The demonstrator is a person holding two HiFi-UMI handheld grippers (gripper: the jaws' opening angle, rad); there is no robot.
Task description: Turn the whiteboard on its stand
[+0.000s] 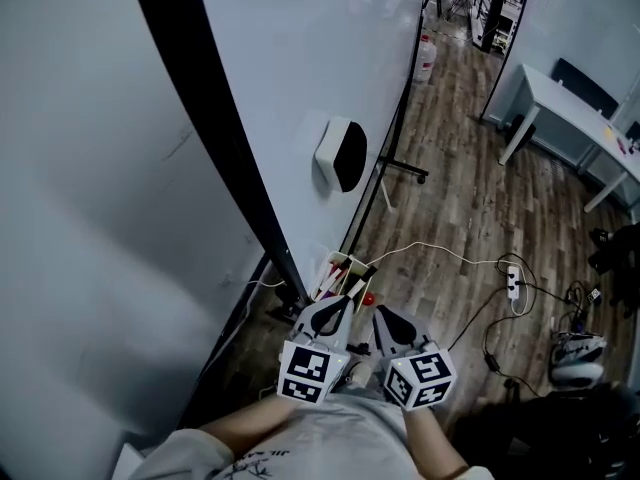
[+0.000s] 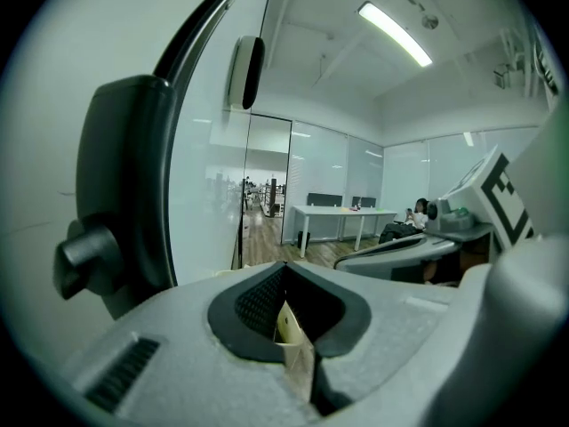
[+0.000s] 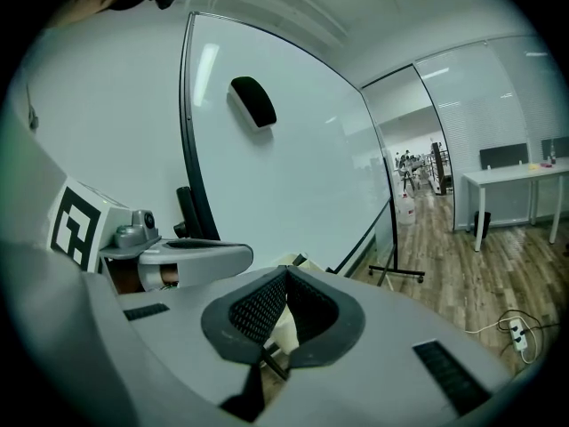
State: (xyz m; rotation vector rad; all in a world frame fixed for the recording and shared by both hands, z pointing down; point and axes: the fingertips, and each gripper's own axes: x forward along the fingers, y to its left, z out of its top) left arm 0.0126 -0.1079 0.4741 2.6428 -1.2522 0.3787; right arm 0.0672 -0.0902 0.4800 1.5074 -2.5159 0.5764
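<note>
The whiteboard [image 1: 300,58] stands on its stand beside the grey wall, with its black side frame [image 1: 215,118] running diagonally up the head view. A black-and-white eraser [image 1: 340,155] clings to its face. My left gripper [image 1: 335,313] and right gripper [image 1: 385,320] hang side by side low in front of the board's near bottom corner, both shut with nothing between the jaws and apart from the board. In the left gripper view, the left gripper [image 2: 286,268] points past the stand's black bracket and knob [image 2: 107,203]. The right gripper [image 3: 289,268] faces the board [image 3: 293,167] and its eraser [image 3: 253,101].
A cream tray [image 1: 345,268] with markers sits at the board's foot. The stand's leg with a caster [image 1: 420,175] reaches onto the wood floor. A power strip with cables [image 1: 512,283] lies to the right, with a white desk [image 1: 570,108] beyond it. A seated person [image 2: 416,213] is far off.
</note>
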